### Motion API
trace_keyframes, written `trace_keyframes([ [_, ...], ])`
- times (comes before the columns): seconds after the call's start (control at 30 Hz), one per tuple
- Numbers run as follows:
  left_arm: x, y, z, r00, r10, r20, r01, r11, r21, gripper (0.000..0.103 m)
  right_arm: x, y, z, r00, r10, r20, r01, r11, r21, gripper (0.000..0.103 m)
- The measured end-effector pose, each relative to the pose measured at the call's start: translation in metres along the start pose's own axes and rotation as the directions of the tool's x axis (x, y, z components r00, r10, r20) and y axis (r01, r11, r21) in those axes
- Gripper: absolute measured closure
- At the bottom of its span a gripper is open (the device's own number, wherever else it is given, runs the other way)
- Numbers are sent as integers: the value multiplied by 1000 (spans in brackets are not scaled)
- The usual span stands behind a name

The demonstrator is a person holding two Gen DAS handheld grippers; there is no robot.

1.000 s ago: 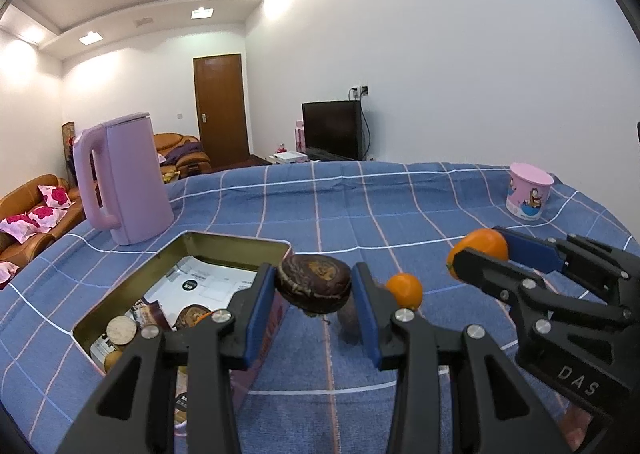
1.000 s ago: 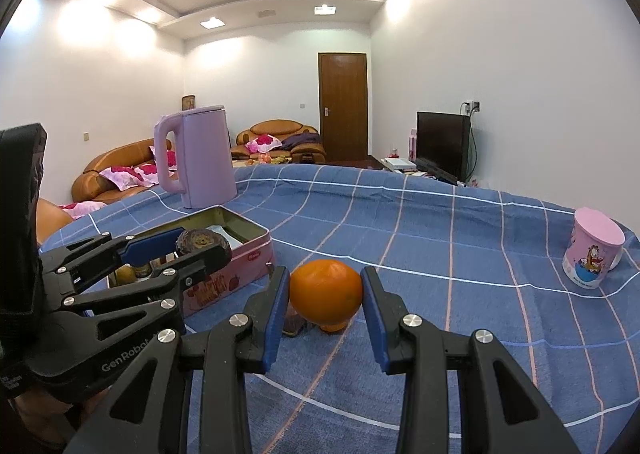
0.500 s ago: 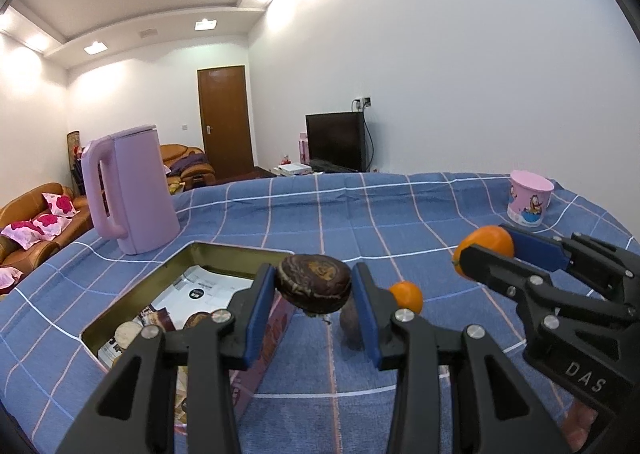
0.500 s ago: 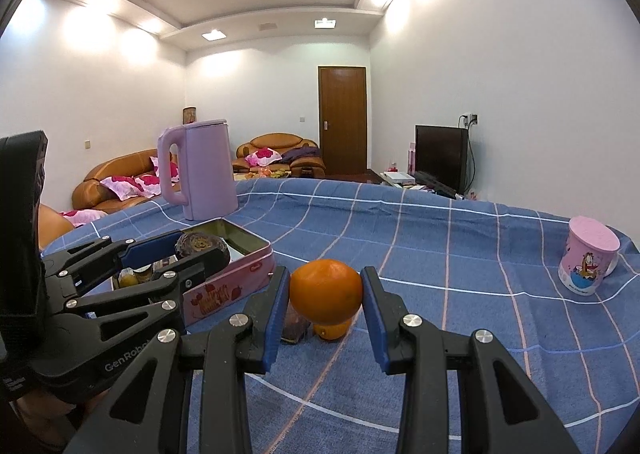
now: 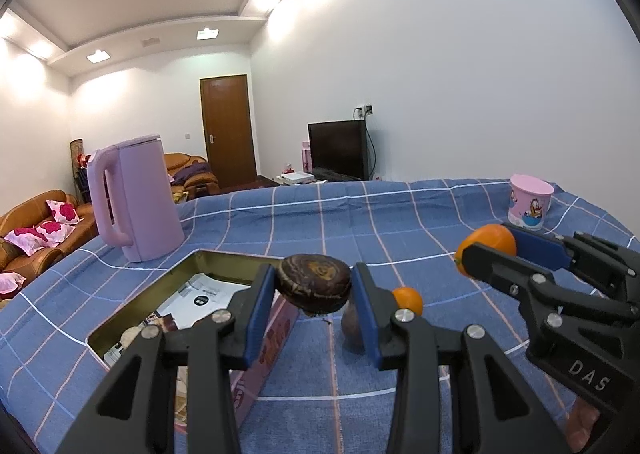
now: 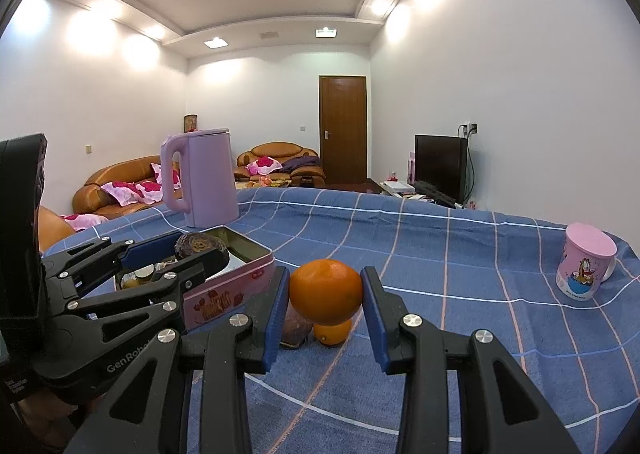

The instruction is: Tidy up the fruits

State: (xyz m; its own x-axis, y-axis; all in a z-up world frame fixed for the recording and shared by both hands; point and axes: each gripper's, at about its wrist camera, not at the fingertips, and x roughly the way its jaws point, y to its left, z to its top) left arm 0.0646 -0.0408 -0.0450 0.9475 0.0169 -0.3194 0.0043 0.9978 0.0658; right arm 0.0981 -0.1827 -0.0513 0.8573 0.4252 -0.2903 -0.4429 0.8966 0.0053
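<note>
My left gripper (image 5: 314, 288) is shut on a dark brown wrinkled fruit (image 5: 315, 281) and holds it above the near right corner of an open pink tin box (image 5: 276, 346). My right gripper (image 6: 325, 292) is shut on an orange (image 6: 326, 291) and holds it above the table. The right gripper also shows in the left wrist view (image 5: 486, 250), and the left gripper in the right wrist view (image 6: 196, 250). On the cloth below lie a small orange (image 6: 332, 332) and a brown fruit (image 6: 296, 328). The tin holds several small items and a leaflet (image 5: 200, 300).
A lilac electric kettle (image 5: 134, 200) stands behind the tin. A pink cartoon cup (image 5: 530, 200) stands at the far right of the blue checked tablecloth (image 5: 360, 222). Sofas, a door and a TV lie beyond the table.
Both grippers have risen and tilted up with their fruits still held; the table looks lower in both views. The grips have not changed.
</note>
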Motion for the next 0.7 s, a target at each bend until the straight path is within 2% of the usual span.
trace_keyframes([
  [0.4,-5,0,-1,1000,-2,-7,2,1000,16,62,1,3,1,1000,8,-13,-8,1000,-8,65],
  [0.7,2,33,0,998,45,-38,-45,999,-19,62,18,11,4,998,28,-58,-29,999,-18,65],
])
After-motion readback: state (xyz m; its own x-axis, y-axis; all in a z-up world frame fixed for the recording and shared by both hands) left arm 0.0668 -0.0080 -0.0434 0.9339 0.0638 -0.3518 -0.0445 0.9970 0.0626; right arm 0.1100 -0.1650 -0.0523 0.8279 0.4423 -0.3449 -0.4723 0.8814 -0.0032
